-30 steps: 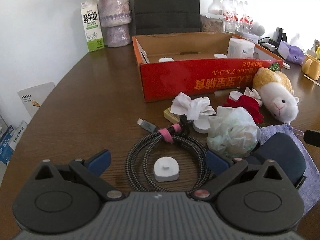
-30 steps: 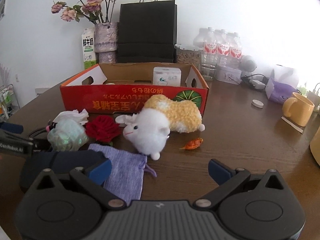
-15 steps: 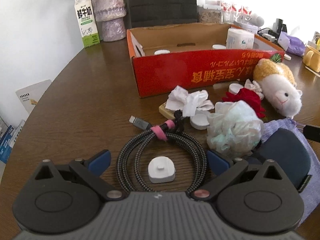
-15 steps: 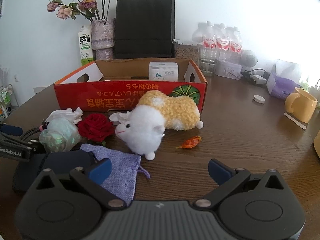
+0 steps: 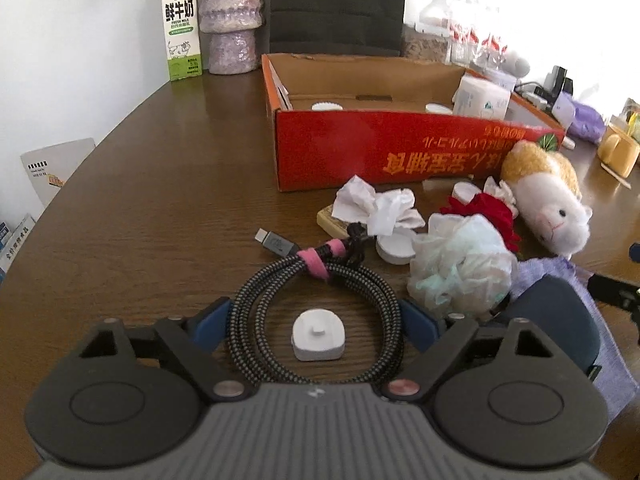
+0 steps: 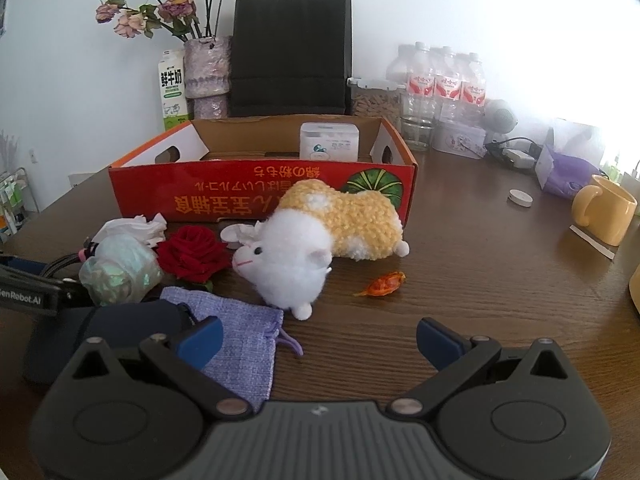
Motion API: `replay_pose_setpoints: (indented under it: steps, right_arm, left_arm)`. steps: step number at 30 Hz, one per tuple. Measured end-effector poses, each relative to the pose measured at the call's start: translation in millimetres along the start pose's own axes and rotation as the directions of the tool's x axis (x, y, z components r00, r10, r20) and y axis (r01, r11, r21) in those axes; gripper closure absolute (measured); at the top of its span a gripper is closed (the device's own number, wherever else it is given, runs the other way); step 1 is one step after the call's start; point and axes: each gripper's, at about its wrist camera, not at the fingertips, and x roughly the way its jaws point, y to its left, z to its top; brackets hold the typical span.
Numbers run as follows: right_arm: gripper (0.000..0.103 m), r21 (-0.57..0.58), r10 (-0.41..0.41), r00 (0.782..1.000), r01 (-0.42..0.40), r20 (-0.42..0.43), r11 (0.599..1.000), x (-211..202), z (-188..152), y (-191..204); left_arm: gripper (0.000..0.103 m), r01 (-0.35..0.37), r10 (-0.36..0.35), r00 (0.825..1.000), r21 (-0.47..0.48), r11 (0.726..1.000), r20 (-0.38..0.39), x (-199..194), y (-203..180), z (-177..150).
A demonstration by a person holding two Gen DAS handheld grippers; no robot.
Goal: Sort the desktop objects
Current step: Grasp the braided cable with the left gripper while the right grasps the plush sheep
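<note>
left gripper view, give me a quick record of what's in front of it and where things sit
left gripper: open, fingers on either side of the cable coil
cable: coiled, bound with a pink strap
white plug: inside the coil
tissue: crumpled, beyond the cable
plastic bag: right of the coil
red box: open, behind the clutter
right gripper: open, empty

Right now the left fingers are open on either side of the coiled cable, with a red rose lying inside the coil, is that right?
Not quite: inside the coiled cable lies a small white plastic piece, not the rose, which sits further back by the plush. The left wrist view shows it; the rest holds.
</note>
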Motion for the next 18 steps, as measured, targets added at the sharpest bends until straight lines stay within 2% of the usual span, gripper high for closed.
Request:
replay_pose_setpoints:
  steps: [9,18]
  right_arm:
    - [0.000,-0.011,0.002,1.000,-0.002,0.012,1.000,1,9,0]
    - [0.000,-0.029,0.029,0.999,-0.028,0.035,0.999,13,37,2]
  left_arm:
    - [0.015,-0.009,0.009,0.997,0.002,1.000,0.080,-18,1,4]
    - [0.015,-0.022,0.027,0.984,-0.030,0.999,0.176,-40,3,18]
